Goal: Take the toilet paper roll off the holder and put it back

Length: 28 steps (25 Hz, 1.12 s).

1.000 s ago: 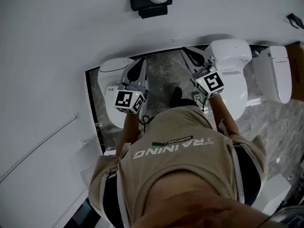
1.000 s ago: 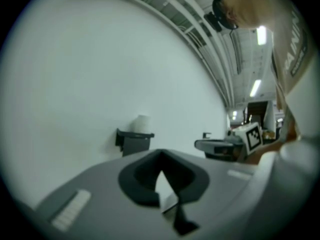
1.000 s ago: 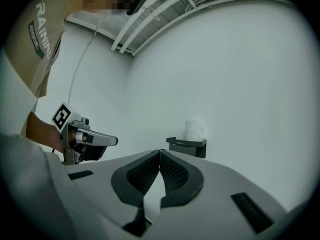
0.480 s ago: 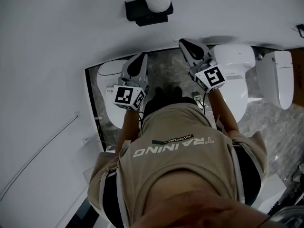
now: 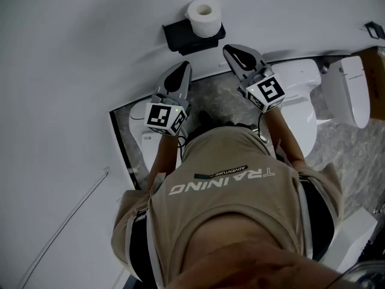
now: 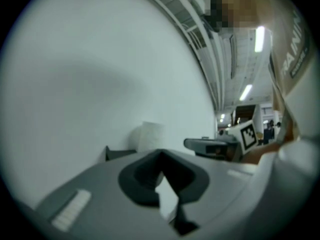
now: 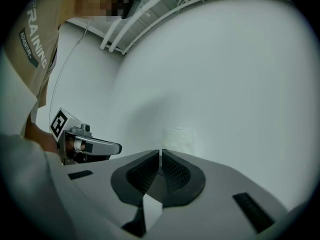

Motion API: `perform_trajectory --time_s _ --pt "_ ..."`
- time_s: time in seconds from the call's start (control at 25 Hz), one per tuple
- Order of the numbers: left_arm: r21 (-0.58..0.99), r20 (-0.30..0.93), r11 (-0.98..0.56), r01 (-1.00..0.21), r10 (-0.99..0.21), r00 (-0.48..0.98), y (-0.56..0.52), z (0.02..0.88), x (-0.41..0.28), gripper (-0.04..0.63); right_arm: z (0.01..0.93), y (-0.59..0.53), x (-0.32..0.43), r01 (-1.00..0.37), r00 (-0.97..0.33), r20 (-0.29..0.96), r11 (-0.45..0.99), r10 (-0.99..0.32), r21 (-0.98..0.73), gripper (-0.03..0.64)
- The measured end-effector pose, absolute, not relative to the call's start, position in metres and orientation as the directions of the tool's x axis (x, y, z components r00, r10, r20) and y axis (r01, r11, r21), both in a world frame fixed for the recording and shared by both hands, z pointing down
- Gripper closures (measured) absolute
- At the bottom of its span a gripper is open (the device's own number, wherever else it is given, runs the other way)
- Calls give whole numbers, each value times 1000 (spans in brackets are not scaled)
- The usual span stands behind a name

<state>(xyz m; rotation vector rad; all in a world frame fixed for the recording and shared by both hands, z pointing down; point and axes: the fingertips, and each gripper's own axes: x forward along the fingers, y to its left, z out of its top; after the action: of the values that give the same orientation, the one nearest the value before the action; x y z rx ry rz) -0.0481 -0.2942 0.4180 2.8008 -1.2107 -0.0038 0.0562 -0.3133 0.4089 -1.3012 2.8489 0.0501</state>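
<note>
A white toilet paper roll (image 5: 203,17) stands upright on a black holder (image 5: 183,36) fixed to the white wall. My left gripper (image 5: 180,71) is shut and empty, its tip just below the holder. My right gripper (image 5: 234,52) is also shut and empty, just right of and below the roll, without touching it. In the left gripper view the roll (image 6: 150,136) and the holder (image 6: 120,153) rise beyond my shut jaws (image 6: 161,156), with the right gripper (image 6: 215,145) off to the side. In the right gripper view the roll (image 7: 177,136) is straight ahead, past the shut jaws (image 7: 160,154).
White toilets stand below on a dark marble floor (image 5: 216,95): one under the left gripper (image 5: 141,131), one under the right (image 5: 298,95), one at far right (image 5: 352,92). The white wall (image 5: 90,53) fills the left and top. The person's beige shirt covers the lower view.
Both grippers have risen toward the wall and closed in on the roll and holder. Both stayed shut. The roll has not moved on its holder.
</note>
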Motion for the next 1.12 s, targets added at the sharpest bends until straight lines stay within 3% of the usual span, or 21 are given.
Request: perform_trajectory --time_s 0.4,0.44,0.48,0.52,0.6,0.8,1.12 --pt "103 31 -748 -655 -656 754 -332 416 -58 595 399 -349 49 -813 -581 -18 580 -814 46 598" --pt "101 30 -751 -653 -654 756 -333 414 -57 595 398 -352 49 -813 -582 -19 581 -813 43 556" --pt "99 30 -752 -652 -653 757 -335 413 -56 595 397 -355 50 -810 -587 -20 586 -810 37 435" --pt "100 31 -751 -653 -653 756 -337 413 -54 595 397 -358 49 -805 -593 -22 592 -805 28 373" --pt "118 36 -744 -658 -659 751 -342 413 -53 595 396 -366 47 -794 -607 -25 607 -794 8 326" --pt "141 52 -718 -682 -683 729 -348 414 -50 595 401 -391 37 -763 -647 10 647 -763 4 274" --pt "163 63 -647 -745 -747 662 -352 424 -71 595 421 -421 16 -726 -683 89 687 -725 29 259"
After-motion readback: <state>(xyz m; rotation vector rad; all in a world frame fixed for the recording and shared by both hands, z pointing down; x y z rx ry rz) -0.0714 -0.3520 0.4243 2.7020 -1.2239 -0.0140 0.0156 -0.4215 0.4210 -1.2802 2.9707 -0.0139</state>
